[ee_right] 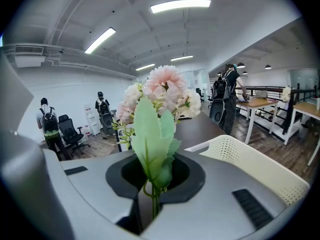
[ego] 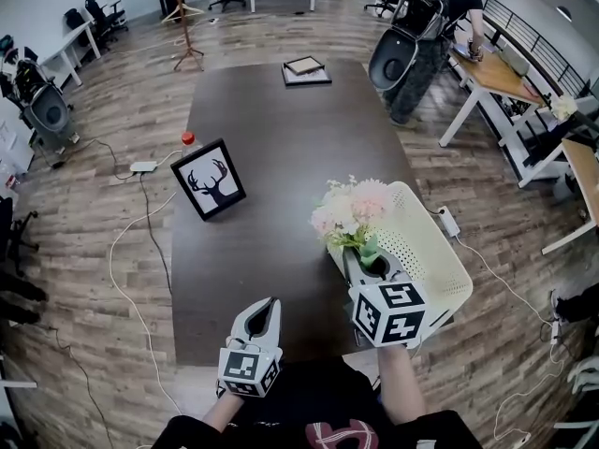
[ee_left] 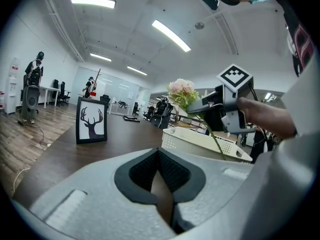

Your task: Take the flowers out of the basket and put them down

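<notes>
Your right tongs [ego: 367, 253] are clamped on the green stem of the flowers [ego: 351, 209]. In the right gripper view the jaws stand almost together, with the stalk and a broad leaf pinched between the pads and the pink and cream blooms rising just past the tips. Your left tongs [ego: 267, 311] hold nothing; their jaws are drawn nearly together over the near edge of the surface [ego: 271, 157].

The flowers hang above the white perforated basket [ego: 430, 251], which sits at the right-hand edge of the surface. The bunch's long axis runs up and away from you, out of the tongs. The heads lean over the basket's near-left rim toward the dark wood. In the left gripper view the lower stem trails down from the tongs toward the basket's rim; whether its end is clear of the rim I can't tell.

What matters for you now is that the bare wood lies to the left of the basket, between it and the picture frame [ego: 211, 178]. I judge you should lift enough to free the stem's tail, carry the bunch leftward and lay it flat. Your right hand has it; the left isn't needed.
</notes>
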A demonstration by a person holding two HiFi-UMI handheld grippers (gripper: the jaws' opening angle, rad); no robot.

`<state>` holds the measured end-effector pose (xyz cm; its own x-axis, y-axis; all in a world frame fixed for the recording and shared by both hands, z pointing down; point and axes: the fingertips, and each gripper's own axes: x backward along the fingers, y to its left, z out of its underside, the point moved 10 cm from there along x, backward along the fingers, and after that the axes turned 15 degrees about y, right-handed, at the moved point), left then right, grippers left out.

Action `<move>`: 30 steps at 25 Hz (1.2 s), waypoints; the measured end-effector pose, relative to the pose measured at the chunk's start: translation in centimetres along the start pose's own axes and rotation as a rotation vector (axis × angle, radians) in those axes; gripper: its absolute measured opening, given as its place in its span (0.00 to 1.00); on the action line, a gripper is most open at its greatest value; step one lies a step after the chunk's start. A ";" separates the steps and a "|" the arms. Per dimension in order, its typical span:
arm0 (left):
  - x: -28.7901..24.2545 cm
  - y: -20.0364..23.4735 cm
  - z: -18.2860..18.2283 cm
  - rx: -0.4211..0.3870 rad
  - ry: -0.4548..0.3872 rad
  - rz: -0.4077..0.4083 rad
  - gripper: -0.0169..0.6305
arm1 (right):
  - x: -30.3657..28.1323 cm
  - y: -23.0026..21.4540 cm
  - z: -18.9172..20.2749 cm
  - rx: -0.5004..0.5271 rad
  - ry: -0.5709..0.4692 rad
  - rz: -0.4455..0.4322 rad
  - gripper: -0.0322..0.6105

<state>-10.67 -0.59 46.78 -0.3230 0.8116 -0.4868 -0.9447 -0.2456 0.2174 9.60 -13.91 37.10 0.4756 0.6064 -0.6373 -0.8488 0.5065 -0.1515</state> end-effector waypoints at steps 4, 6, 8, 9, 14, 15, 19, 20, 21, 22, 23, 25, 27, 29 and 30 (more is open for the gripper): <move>0.6 0.6 0.1 0.004 -0.007 -0.011 0.04 | -0.4 1.0 0.1 0.011 0.005 -0.010 0.14; 0.8 1.0 0.1 0.009 -0.010 -0.015 0.04 | -0.6 1.5 0.1 0.012 0.006 -0.015 0.14; 1.1 1.4 0.2 0.013 -0.013 -0.018 0.04 | -0.8 2.1 0.1 0.014 0.007 -0.020 0.14; 1.3 1.6 0.2 0.014 -0.013 -0.020 0.04 | -0.9 2.4 0.1 0.015 0.009 -0.022 0.14; 1.9 2.7 0.7 0.024 -0.012 -0.030 0.04 | -1.6 3.5 0.4 0.008 0.017 -0.029 0.14; 2.0 2.8 0.7 0.027 -0.012 -0.032 0.04 | -1.8 3.8 0.5 0.006 0.018 -0.032 0.14; 2.5 3.4 0.8 0.031 -0.014 -0.035 0.04 | -2.4 4.9 0.7 0.015 0.029 -0.042 0.14; 2.6 3.5 0.9 0.031 -0.015 -0.037 0.04 | -2.5 5.1 0.7 0.016 0.031 -0.044 0.14; 2.8 3.7 0.9 0.032 -0.015 -0.040 0.04 | -2.6 5.3 0.8 0.016 0.032 -0.046 0.14; 2.9 3.9 0.9 0.033 -0.016 -0.044 0.04 | -2.7 5.4 0.8 0.015 0.033 -0.049 0.14; 3.0 4.0 0.8 0.034 -0.018 -0.048 0.04 | -2.8 5.5 0.9 0.014 0.034 -0.052 0.14; 3.1 4.3 0.7 0.036 -0.020 -0.054 0.04 | -3.0 5.7 0.9 0.012 0.037 -0.056 0.14; 3.2 4.6 0.7 0.037 -0.022 -0.057 0.04 | -3.3 6.1 1.0 0.014 0.042 -0.060 0.14; 3.4 4.8 0.7 0.038 -0.022 -0.057 0.04 | -3.6 6.4 1.2 0.017 0.048 -0.065 0.14; 3.4 4.9 0.8 0.038 -0.022 -0.056 0.04 | -3.7 6.6 1.3 0.018 0.052 -0.068 0.14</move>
<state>-16.33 1.42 46.83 -0.2684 0.8350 -0.4803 -0.9581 -0.1798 0.2228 2.55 -11.96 39.46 0.5191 0.5380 -0.6641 -0.8105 0.5564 -0.1828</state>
